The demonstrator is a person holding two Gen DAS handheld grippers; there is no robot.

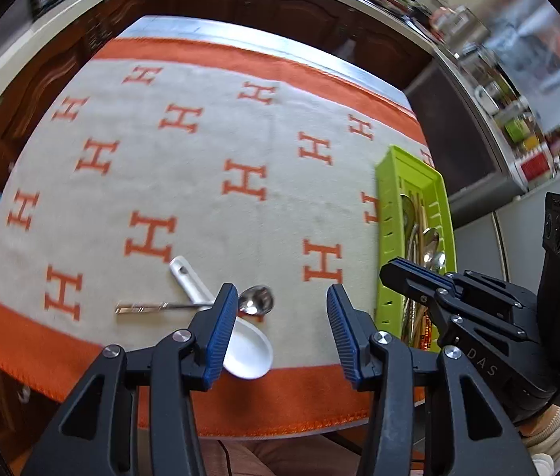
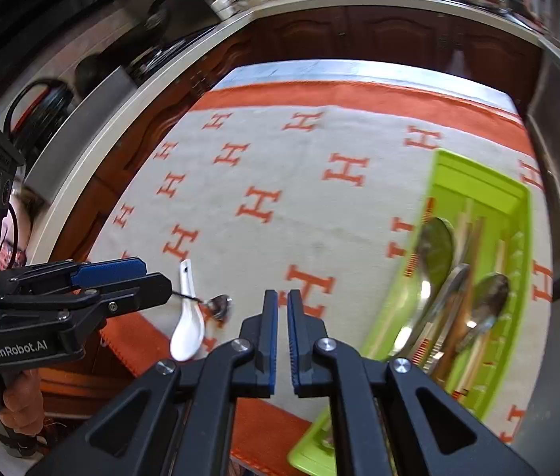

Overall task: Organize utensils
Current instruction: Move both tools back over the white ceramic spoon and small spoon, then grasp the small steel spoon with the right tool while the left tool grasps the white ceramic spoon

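A white ceramic spoon (image 1: pixel 250 351) lies on the cloth near the table's front edge, with a small metal spoon (image 1: pixel 256 299) lying across its handle. My left gripper (image 1: pixel 282 297) is open and empty, hovering just above these two spoons. They also show in the right wrist view: white spoon (image 2: pixel 188 331), metal spoon (image 2: pixel 220 304). A lime green tray (image 1: pixel 387 214) at the right holds several metal spoons and chopsticks (image 2: pixel 434 261). My right gripper (image 2: pixel 282 301) is shut and empty, above the cloth left of the green tray (image 2: pixel 478 182).
A cream cloth (image 1: pixel 200 198) with orange H marks and an orange border covers the table. Dark wooden cabinets and a counter run behind the table. A person's face shows at the left edge of the right wrist view.
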